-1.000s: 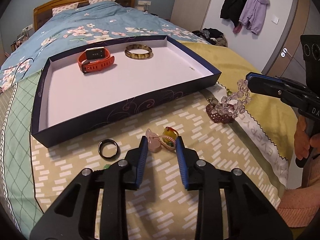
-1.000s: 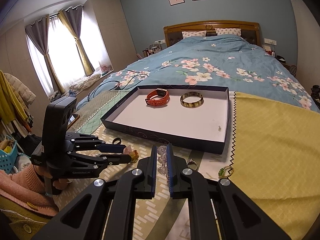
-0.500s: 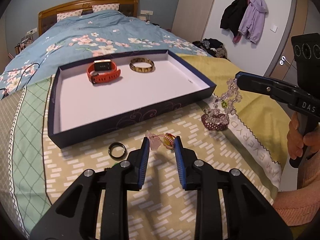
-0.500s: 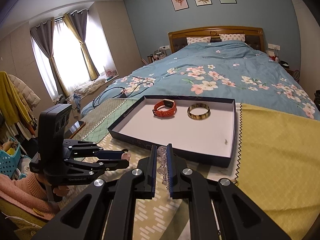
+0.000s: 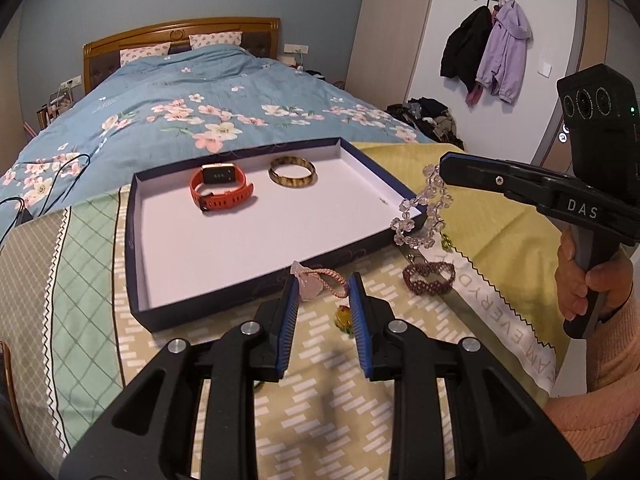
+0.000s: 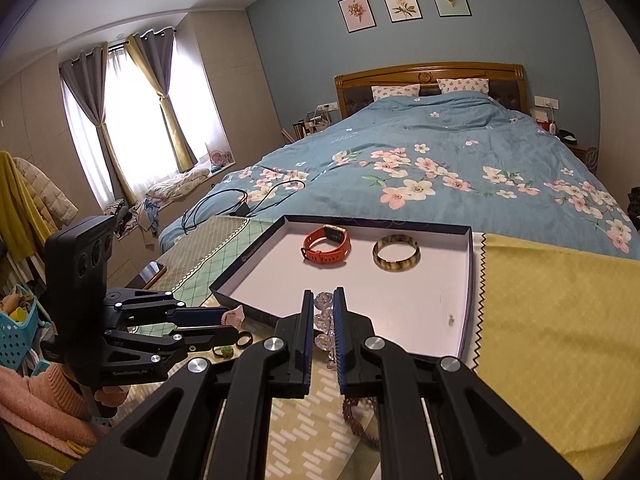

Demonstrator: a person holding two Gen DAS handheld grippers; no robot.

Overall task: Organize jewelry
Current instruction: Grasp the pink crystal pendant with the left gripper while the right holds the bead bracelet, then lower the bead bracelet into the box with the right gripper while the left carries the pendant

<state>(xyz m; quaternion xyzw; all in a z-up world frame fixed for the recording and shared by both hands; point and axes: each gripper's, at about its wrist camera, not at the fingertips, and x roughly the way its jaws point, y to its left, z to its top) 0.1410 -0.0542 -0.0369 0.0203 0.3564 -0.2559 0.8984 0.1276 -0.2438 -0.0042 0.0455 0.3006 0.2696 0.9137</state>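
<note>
My left gripper [image 5: 322, 286] is shut on a pink cord bracelet [image 5: 316, 280] with a pale pink stone, and its yellow-green bead [image 5: 344, 316] dangles just above the cloth. The same gripper [image 6: 234, 324] shows at the left of the right wrist view. My right gripper [image 6: 323, 300] is shut on a clear crystal bead bracelet [image 6: 323, 320], which hangs by the near right corner of the navy tray [image 5: 248, 248]. From the left wrist view, that gripper [image 5: 443, 170] holds the crystal strand [image 5: 420, 216] in the air. An orange watch [image 5: 220, 190] and an amber bangle [image 5: 292, 172] lie in the tray.
A dark red beaded bracelet [image 5: 428, 278] lies on the patterned cloth in front of the tray. A black ring [image 6: 244, 339] rests under the left gripper. A small green-gold piece [image 5: 446, 242] sits near the yellow cloth. A black cable [image 6: 240, 200] trails over the blue bedspread.
Both grippers have risen. The pink cord bracelet came up off the cloth with the left one. The crystal strand lifted clear of the dark red bracelet and now hangs by the tray's corner.
</note>
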